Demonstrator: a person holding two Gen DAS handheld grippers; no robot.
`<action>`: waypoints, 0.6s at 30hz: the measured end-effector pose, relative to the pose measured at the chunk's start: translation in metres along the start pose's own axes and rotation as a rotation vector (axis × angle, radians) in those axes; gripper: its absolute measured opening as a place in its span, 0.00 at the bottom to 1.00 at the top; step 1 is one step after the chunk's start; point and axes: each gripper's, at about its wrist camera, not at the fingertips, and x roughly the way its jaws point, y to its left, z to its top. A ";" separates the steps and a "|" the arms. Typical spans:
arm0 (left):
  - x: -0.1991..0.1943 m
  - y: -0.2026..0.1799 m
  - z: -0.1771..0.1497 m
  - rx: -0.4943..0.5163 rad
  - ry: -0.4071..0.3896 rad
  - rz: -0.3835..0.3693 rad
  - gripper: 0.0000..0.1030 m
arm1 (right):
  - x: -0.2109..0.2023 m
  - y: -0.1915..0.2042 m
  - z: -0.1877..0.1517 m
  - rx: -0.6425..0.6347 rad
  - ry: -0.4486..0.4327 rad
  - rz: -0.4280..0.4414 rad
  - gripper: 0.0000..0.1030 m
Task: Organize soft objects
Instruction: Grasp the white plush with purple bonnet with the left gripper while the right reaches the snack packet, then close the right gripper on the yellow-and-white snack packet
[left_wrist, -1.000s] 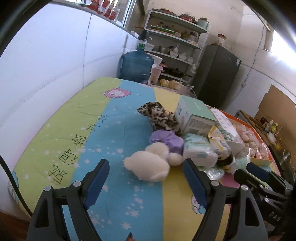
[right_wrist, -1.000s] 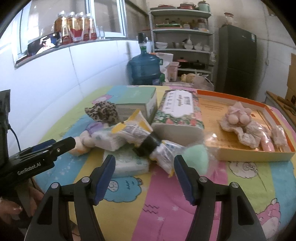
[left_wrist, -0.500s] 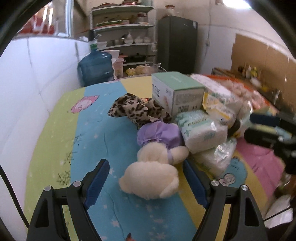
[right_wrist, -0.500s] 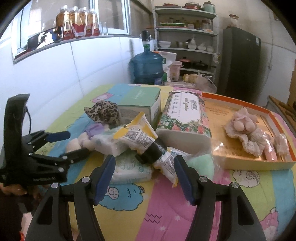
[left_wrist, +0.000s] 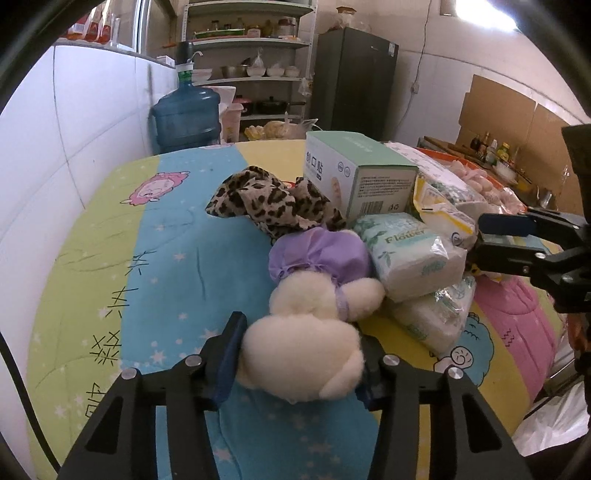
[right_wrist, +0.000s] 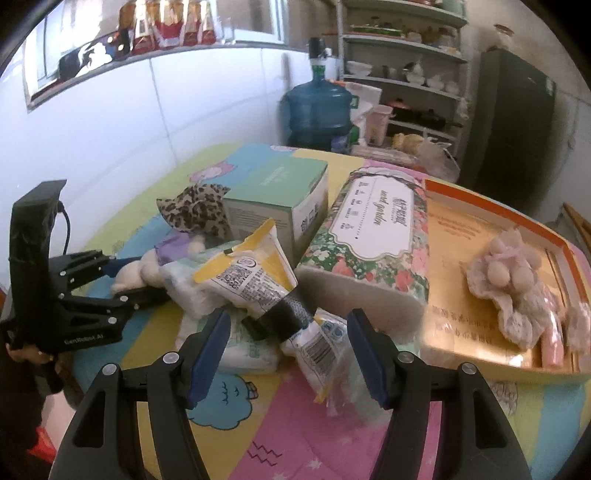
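left gripper (left_wrist: 299, 363) has just been closing; its fingers (left_wrist: 231, 354) now press on both sides of the cream head of the plush toy (left_wrist: 314, 321), which lies on the counter (left_wrist: 166, 258) with its purple dress end pointing away toward the pile. toy touches the leopard cloth (left_wrist: 266, 201) behind it and a tissue pack (left_wrist: 413, 254) on its right.

right gripper (right_wrist: 288, 354) sits at medium width, nothing between the fingers, not touching anything. just ahead of it lie the yellow pouch (right_wrist: 247, 269) with its black cap and a clear wrapped packet (right_wrist: 321, 350), stacked over more tissue packs.

green box (right_wrist: 280, 206) and floral tissue pack (right_wrist: 373, 240) stand behind the pile, touching. orange tray (right_wrist: 491, 206) is to the right with pink plush pieces (right_wrist: 513, 284) in it.

open room: blue and green quilt area left of the toy, pink area near the right gripper. pile itself is tight.
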 end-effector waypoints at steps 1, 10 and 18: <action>0.000 0.000 0.000 -0.003 -0.002 0.000 0.49 | 0.002 0.001 0.001 -0.011 0.006 0.003 0.65; -0.010 0.006 -0.010 -0.090 -0.036 -0.038 0.48 | 0.022 0.006 0.010 -0.116 0.063 0.002 0.59; -0.013 0.004 -0.014 -0.125 -0.046 -0.050 0.48 | 0.029 0.011 0.010 -0.147 0.072 -0.029 0.50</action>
